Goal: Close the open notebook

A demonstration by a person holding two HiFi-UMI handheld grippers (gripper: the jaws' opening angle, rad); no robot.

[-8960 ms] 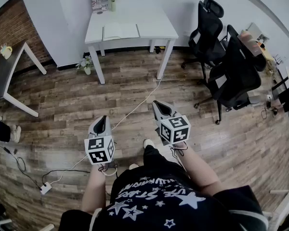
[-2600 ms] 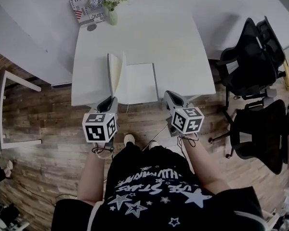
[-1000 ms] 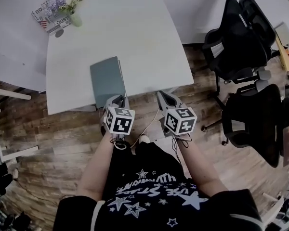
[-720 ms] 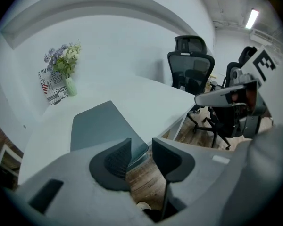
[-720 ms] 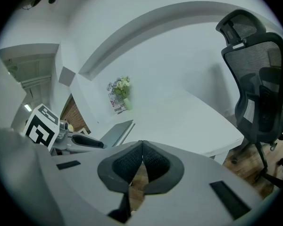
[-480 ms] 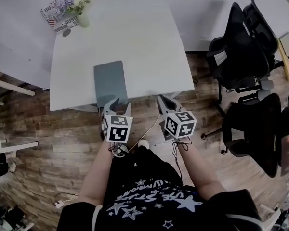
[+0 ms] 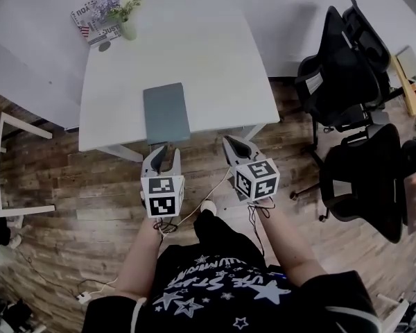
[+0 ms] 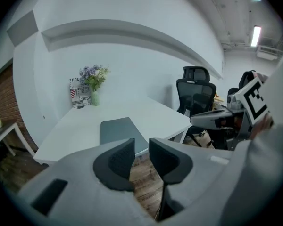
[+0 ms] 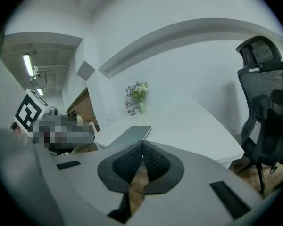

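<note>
The notebook [image 7: 166, 112] lies shut and flat on the white table [image 7: 208, 61], grey cover up, close to the near edge. It also shows in the left gripper view as the notebook [image 8: 119, 130] and in the right gripper view as the notebook [image 9: 130, 135]. My left gripper [image 7: 164, 151] hangs off the table's near edge, over the wooden floor and apart from the notebook. Its jaws stand a little apart with nothing between them and are closing [image 8: 141, 147]. My right gripper [image 7: 236, 144] hovers to the right of it, also off the table, with its pads [image 9: 153, 160] pressed together and empty.
A vase of flowers [image 7: 127, 7] and a printed card [image 7: 90, 21] stand at the table's far left corner. Two black office chairs [image 7: 340, 75] [image 7: 367, 179] sit to the right. A side table [image 7: 3, 151] is at the left. A cable [image 7: 215, 186] runs across the floor.
The left gripper has drawn back from the notebook's near edge and risen, its jaws first widening, then narrowing. The right gripper has also pulled back slightly. The notebook stays shut.
</note>
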